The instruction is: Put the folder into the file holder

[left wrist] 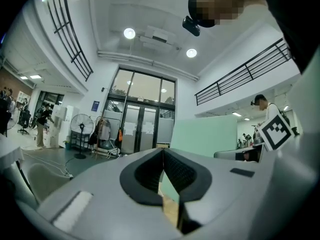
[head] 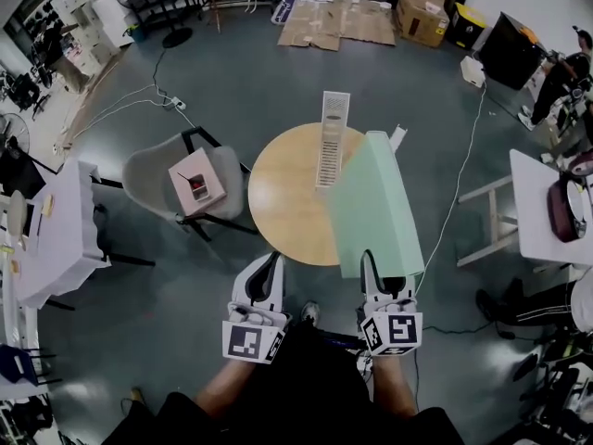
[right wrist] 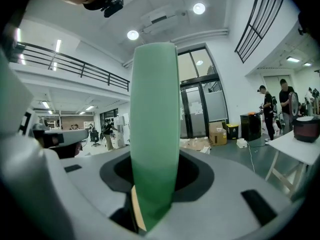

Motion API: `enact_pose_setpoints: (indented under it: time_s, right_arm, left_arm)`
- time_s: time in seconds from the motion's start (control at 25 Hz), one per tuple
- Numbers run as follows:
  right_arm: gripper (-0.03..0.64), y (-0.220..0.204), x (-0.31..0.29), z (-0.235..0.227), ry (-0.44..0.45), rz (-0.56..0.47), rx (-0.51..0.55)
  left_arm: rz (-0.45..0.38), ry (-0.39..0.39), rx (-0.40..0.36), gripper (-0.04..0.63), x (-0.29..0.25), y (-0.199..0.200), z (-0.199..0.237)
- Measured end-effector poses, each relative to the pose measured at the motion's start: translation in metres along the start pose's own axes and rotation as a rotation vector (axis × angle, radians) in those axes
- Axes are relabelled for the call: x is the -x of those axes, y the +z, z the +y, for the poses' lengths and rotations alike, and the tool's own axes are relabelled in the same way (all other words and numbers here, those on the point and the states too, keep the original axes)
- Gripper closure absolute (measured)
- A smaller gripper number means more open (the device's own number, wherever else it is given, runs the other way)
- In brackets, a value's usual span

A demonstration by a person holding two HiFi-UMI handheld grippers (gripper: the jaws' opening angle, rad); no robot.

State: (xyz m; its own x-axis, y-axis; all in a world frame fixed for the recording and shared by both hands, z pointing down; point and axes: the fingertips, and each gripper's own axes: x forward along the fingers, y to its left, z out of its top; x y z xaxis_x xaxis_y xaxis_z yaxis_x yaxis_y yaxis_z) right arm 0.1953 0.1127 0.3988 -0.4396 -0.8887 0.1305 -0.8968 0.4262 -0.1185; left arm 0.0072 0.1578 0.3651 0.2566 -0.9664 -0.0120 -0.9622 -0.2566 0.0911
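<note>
A large mint-green folder stands on edge over the right side of the round wooden table, tilted up and away from me. My right gripper is shut on its near lower edge. In the right gripper view the folder rises straight up between the dark pads. A white slotted file holder stands on the table's far part, just left of the folder's top. My left gripper hovers at the table's near edge, shut and empty. In the left gripper view its pads meet, and the folder shows beyond them.
A grey chair carrying a pink box stands left of the table. White tables flank the space at left and right. A cable runs across the floor on the right. Flattened cardboard lies far back.
</note>
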Motion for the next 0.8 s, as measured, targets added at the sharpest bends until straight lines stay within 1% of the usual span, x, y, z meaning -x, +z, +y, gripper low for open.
enact_pose_setpoints:
  time_s: [0.16, 0.48, 0.8]
  right_arm:
    - [0.468, 0.007, -0.017, -0.010, 0.002, -0.013, -0.009]
    - [0.468, 0.005, -0.054, -0.023, -0.041, -0.006, -0.012]
    - [0.468, 0.011, -0.105, -0.019, -0.098, 0.009, -0.004]
  left_arm:
    - [-0.002, 0.009, 0.000, 0.588, -0.022, 0.001, 0.003]
    - [-0.010, -0.037, 0.005, 0.588, -0.073, -0.004, 0.019]
    - [-0.007, -0.090, 0.013, 0.588, -0.125, -0.003, 0.059]
